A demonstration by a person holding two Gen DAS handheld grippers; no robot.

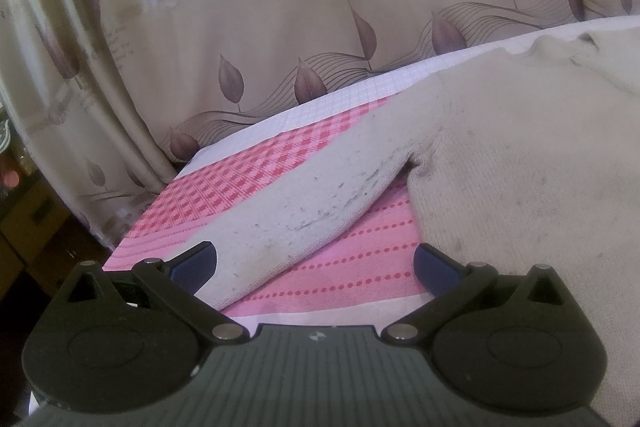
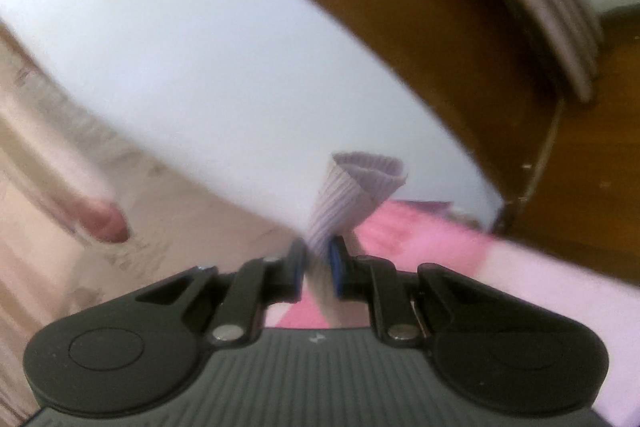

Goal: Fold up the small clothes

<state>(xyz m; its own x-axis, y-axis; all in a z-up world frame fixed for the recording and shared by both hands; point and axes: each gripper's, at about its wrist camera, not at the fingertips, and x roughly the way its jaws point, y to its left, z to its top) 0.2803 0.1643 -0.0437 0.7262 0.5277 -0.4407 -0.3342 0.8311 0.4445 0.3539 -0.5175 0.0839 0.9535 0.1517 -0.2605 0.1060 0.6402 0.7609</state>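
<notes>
The cream knitted sweater [image 1: 520, 167] lies flat on the pink patterned bedspread [image 1: 248, 187], its sleeve [image 1: 304, 203] running diagonally between the wide-open, empty left claw [image 1: 316, 263]. The right claw [image 2: 318, 259] is pinched tight on a ribbed cuff [image 2: 352, 187], raised off the bed.

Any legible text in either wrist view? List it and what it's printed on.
"love" on a round striped emblem, printed on the curtain.
Large "R" at the curtain's top edge, rest of the word cut off.
Small lines beside it: "trembling" and "passing" are readable, the rest blurred.
Faint print on the curtain's left folds: unreadable.
Right wrist view: no text, picture blurred.
</notes>
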